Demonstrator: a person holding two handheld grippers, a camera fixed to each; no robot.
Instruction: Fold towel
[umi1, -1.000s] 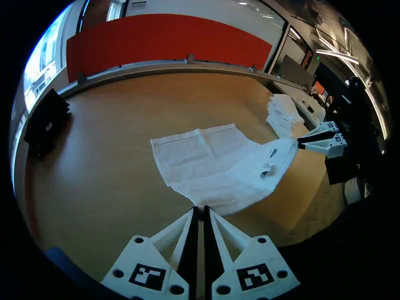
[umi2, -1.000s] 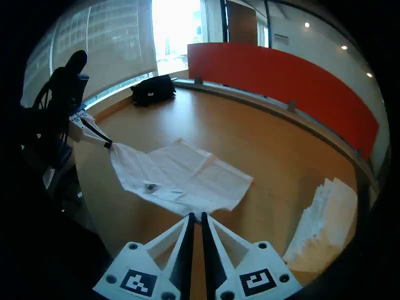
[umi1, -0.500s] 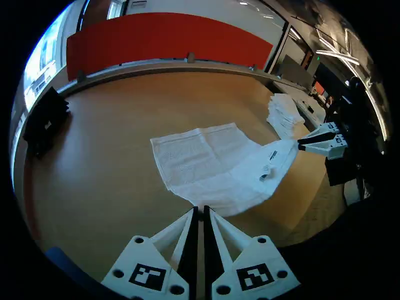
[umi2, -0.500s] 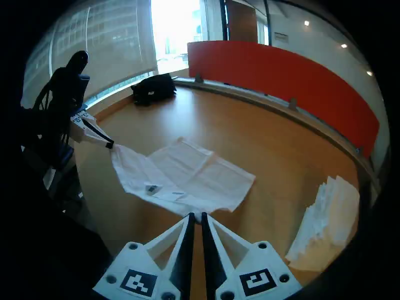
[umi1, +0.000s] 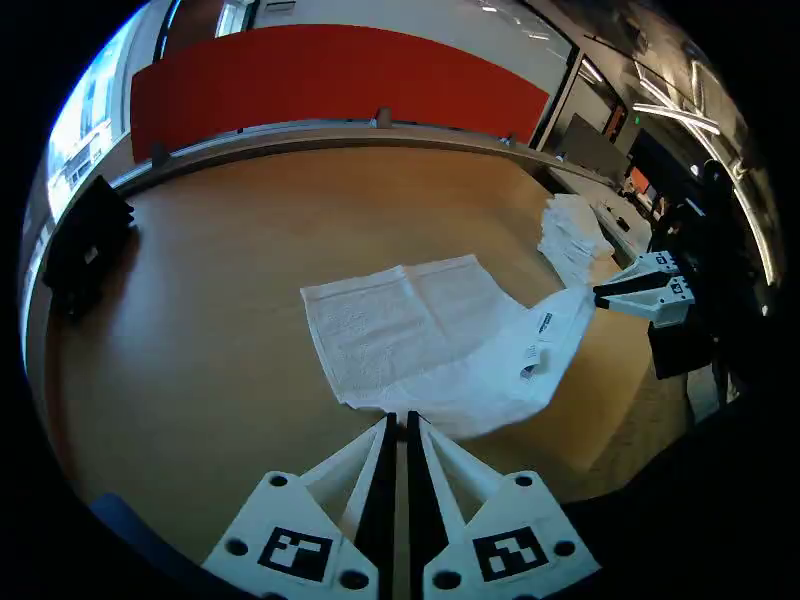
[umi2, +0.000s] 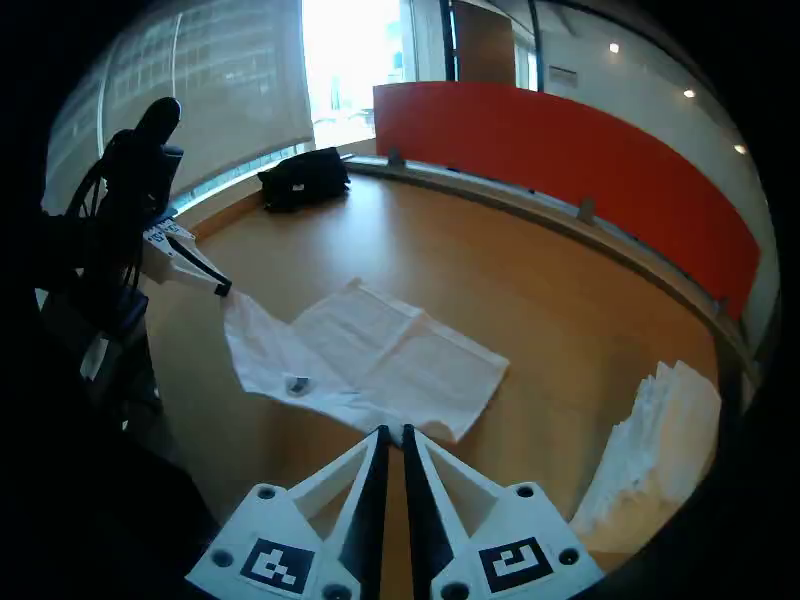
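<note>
- My left gripper (umi1: 397, 418) has its fingers pressed together on one near corner of the towel (umi1: 430, 330), the cloth starting right at the tips.
- My right gripper (umi2: 393, 432) is clamped the same way on the other near corner. From the left gripper view I see it off to the right of my left fingers, with the hem drawn up to its tips.
- Ahead of both pairs of fingers the rest of the towel lies flat on the table (umi1: 220, 330). The strip nearest me rises off the wood and sags a little between my hands.
- I judge this to be the first fold: carry the held edge forward, over the flat part, to the far edge.
- To do it well I should draw my hands apart just enough to take out the sag, move them level and at one pace, and set each corner on its far partner before letting go.
- The stack of folded towels (umi2: 650, 440) sits well to the right of my right fingers, out of the path.
- The long axis seems to run from one gripper to the other, along the held edge, though the lens curve leaves me unsure. The short sides point away from my fingers, and the label (umi1: 535, 340) faces up on the raised part.
</note>
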